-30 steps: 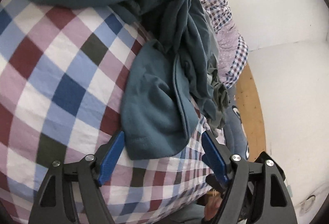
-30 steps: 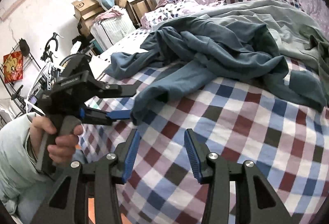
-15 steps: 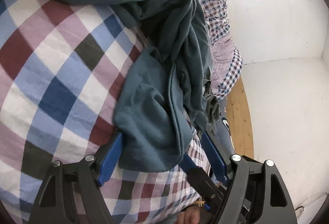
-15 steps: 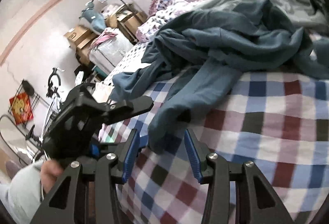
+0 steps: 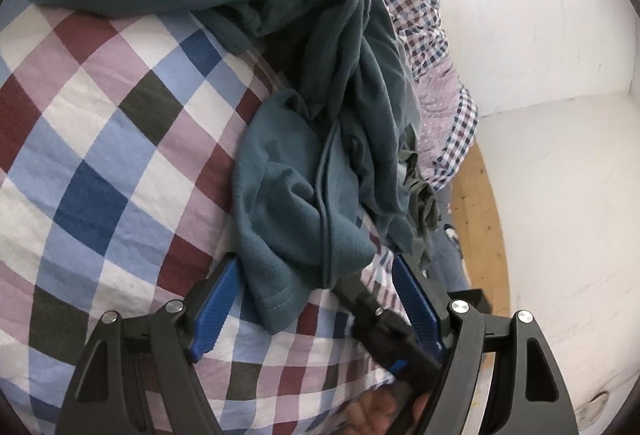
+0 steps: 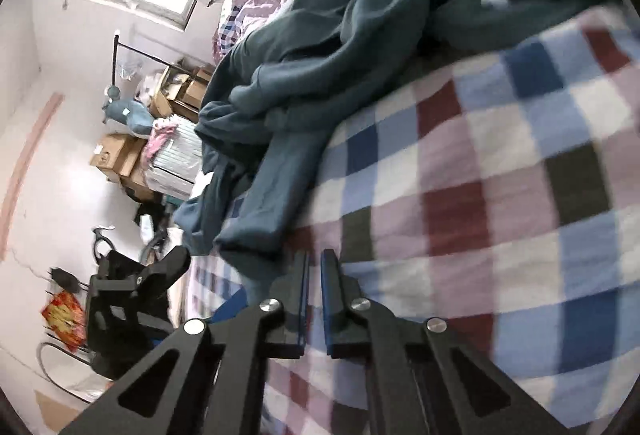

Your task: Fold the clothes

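Note:
A teal long-sleeved garment (image 5: 328, 47) lies crumpled on the checked bedcover (image 5: 100, 139). One sleeve end (image 5: 288, 231) rests between the fingers of my left gripper (image 5: 316, 267), which stands wide open without pressing the cloth. From below right, my right gripper (image 5: 376, 315) reaches in with its tip at the sleeve's hem. In the right wrist view the right gripper (image 6: 315, 255) is closing, its jaws nearly together with only a thin slit and no cloth visible in it. A sleeve cuff (image 6: 248, 243) lies just left of its fingers. The left gripper (image 6: 132, 291) shows at the lower left.
A second small-check quilt (image 5: 412, 7) is bunched along the far side of the bed. A wooden floor strip (image 5: 480, 235) and white wall (image 5: 540, 55) lie past the bed's edge. Cardboard boxes (image 6: 116, 159) and a clothes rack (image 6: 120, 51) stand across the room.
My right gripper has rolled and sunk toward the bedcover, and its jaws have gone from half open to nearly together. The left gripper has stayed put, still open around the sleeve end.

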Demonstrator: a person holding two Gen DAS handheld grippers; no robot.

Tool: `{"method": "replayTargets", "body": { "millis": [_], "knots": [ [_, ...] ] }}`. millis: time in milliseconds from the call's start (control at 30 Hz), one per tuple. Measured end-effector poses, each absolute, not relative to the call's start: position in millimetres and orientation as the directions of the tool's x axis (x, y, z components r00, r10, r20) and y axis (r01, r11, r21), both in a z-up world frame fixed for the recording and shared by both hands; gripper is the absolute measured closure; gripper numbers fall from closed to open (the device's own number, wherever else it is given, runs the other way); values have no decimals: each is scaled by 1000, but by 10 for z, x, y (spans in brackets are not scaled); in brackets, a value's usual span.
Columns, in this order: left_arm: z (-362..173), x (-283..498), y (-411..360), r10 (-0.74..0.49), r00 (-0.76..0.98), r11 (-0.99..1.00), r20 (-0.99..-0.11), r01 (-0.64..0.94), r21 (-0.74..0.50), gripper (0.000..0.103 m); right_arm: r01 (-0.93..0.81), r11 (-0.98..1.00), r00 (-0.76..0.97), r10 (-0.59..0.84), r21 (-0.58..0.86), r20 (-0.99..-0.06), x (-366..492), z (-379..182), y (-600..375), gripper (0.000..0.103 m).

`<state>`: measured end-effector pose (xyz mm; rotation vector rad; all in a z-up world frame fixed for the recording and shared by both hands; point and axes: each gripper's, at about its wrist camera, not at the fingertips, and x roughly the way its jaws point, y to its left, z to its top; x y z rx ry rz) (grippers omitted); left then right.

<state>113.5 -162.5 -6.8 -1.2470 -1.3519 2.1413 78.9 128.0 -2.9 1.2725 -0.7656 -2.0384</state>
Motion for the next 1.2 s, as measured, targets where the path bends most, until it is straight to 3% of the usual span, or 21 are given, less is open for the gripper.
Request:
{"method": "replayTargets", "body": {
  "millis": [133, 267, 433, 533, 567, 600, 733, 900, 1200],
  "knots": [
    [-57, 1124, -1600, 648, -567, -512, -508, 170, -842, 22, 372, -760, -411, -649, 533, -640, 913, 256, 1044, 94],
    [-73, 1086, -1621, 677, -570, -457, -465, 169, -873, 22, 595, -737, -462, -641, 321, -613, 1229, 576, 715, 94],
    [-66, 1041, -1640, 707, -559, -415, -432, 167, -894, 22, 750, -655, -473, -624, 86, -622, 1609, 599, 388, 94],
    [-71, 1005, -1649, 729, -549, -382, -409, 170, -908, 22, 780, -623, -509, -582, -55, -634, 1747, 503, 277, 74],
    [-69, 997, -1650, 732, -546, -380, -407, 170, -909, 22, 785, -610, -526, -570, -104, -632, 1794, 472, 250, 59],
    [-66, 989, -1651, 734, -544, -377, -406, 170, -910, 22, 788, -596, -543, -558, -153, -628, 1840, 440, 224, 52],
    [-71, 957, -1645, 741, -532, -378, -409, 174, -909, 22, 771, -543, -614, -497, -332, -613, 1989, 299, 87, 52],
    [-92, 903, -1643, 752, -519, -367, -406, 182, -912, 23, 737, -536, -659, -436, -411, -614, 1922, 182, -29, 52],
    [-96, 905, -1645, 782, -505, -319, -366, 181, -931, 23, 642, -469, -766, -363, -607, -531, 1935, -6, -236, 57]
  ]
}}
